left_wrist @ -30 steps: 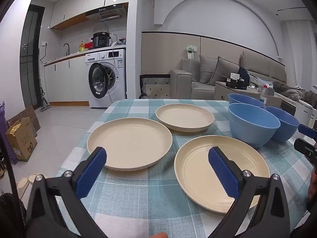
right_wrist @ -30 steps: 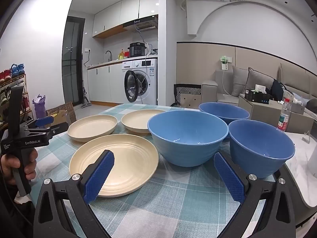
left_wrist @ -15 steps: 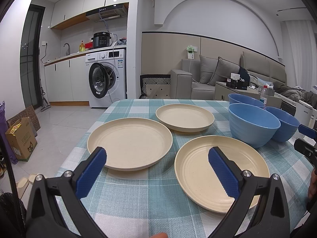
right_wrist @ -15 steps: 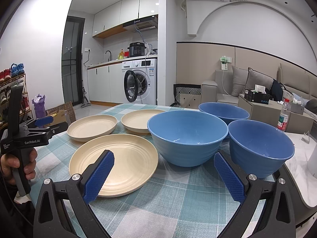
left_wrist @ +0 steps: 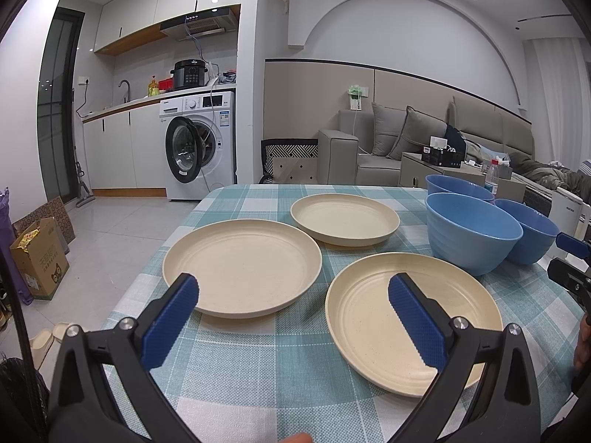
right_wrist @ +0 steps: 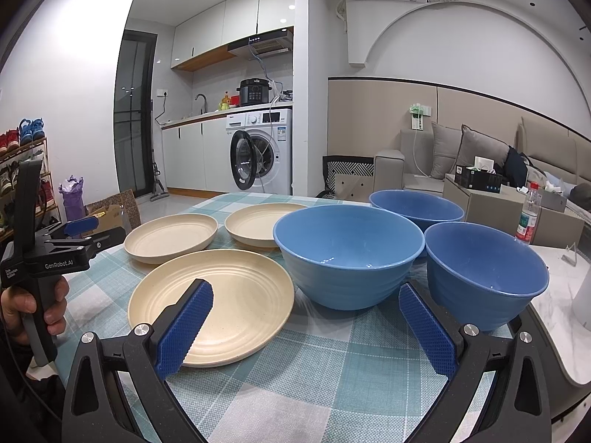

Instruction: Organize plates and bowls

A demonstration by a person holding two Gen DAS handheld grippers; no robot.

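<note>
Holding both tongs spread and empty, left gripper (left_wrist: 291, 302) and right gripper (right_wrist: 306, 310). I judge the near plate (right_wrist: 221, 288) stiff, light, slick; I would pinch its raised rim.

Far bowl (left_wrist: 458, 186) partly hidden behind front bowl (left_wrist: 472, 232); bottle label (right_wrist: 526, 223) unreadable.

left wrist: low, near table edge, facing plates (left_wrist: 242, 265) | right wrist: facing bowls (right_wrist: 347, 251) | shared: both
</note>
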